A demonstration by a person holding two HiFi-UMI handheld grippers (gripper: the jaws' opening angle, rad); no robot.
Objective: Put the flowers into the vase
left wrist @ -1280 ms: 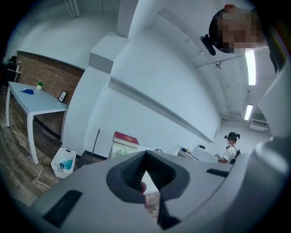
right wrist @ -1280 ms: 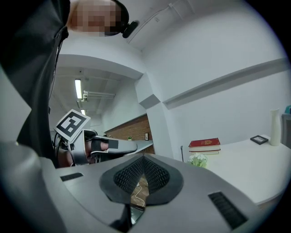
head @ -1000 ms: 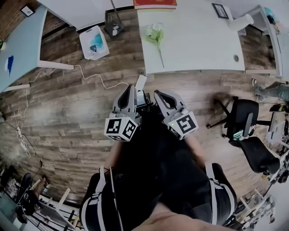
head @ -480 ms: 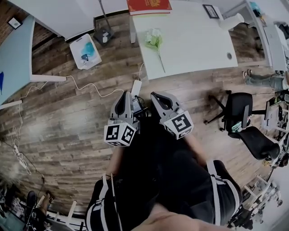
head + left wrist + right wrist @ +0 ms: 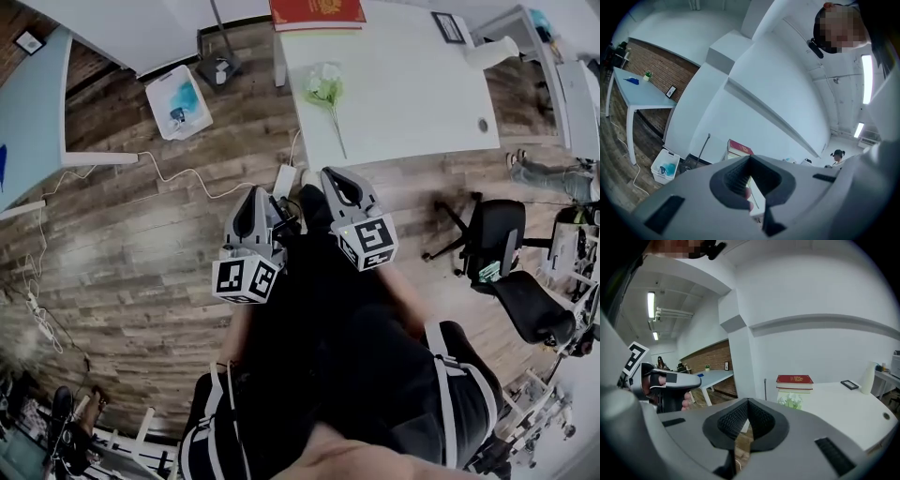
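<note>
Flowers (image 5: 324,89) lying on bench (image 5: 412,94), awaiting pickup | I am holding left tool (image 5: 267,195) and right tool (image 5: 330,178) short of it, jaws together, empty, grasp not begun.

Grey left gripper (image 5: 750,163), jaws closed together, red hardcover book (image 5: 740,149) beyond its tips, white plastic bin (image 5: 664,165) lower left, pale blue table (image 5: 640,93) far left.
</note>
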